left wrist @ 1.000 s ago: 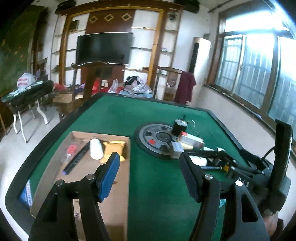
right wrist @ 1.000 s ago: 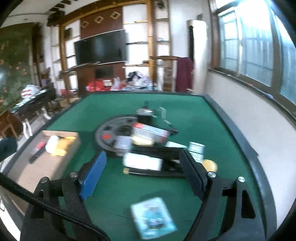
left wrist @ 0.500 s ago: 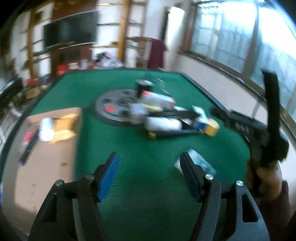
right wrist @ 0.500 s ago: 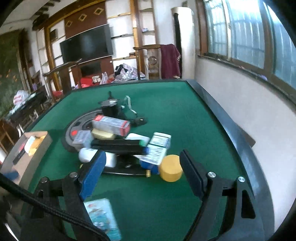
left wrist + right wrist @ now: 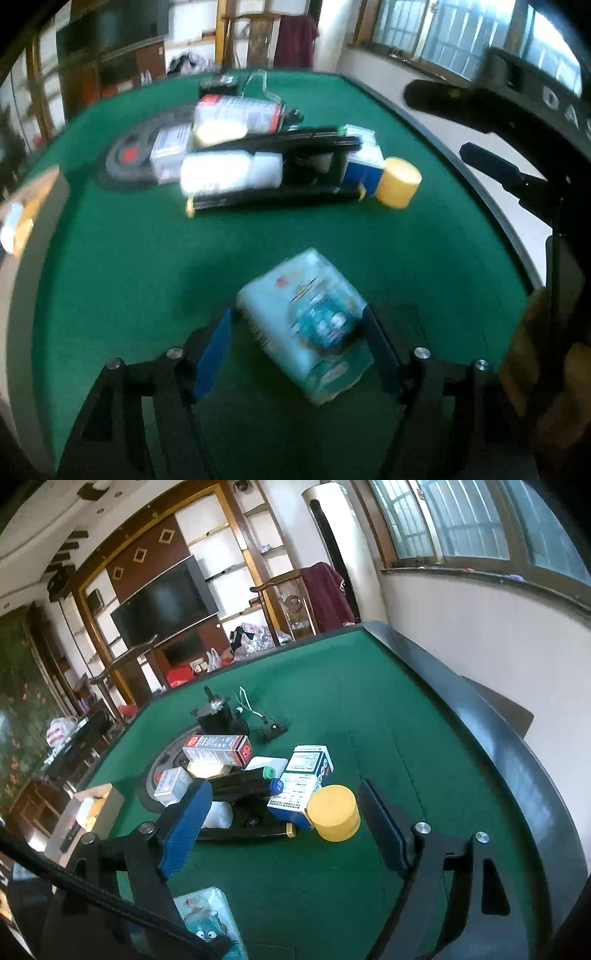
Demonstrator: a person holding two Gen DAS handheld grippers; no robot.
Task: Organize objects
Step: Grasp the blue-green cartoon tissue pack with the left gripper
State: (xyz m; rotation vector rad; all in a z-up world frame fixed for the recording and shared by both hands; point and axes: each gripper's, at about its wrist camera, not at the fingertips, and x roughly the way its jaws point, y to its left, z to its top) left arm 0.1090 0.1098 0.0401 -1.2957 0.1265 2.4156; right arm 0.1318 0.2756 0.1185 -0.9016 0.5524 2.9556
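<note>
The left tongs [image 5: 297, 345], jaws opening, straddle a pale blue packet [image 5: 303, 325] (blurred) on green felt [image 5: 122, 266].

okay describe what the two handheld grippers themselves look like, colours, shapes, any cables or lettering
Both are black two-finger frames with silver bolt heads. The left gripper and the right gripper each carry one blue ribbed pad and one dark ribbed pad. A black braided cable crosses the right wrist view. White lettering marks the right gripper's body.
</note>
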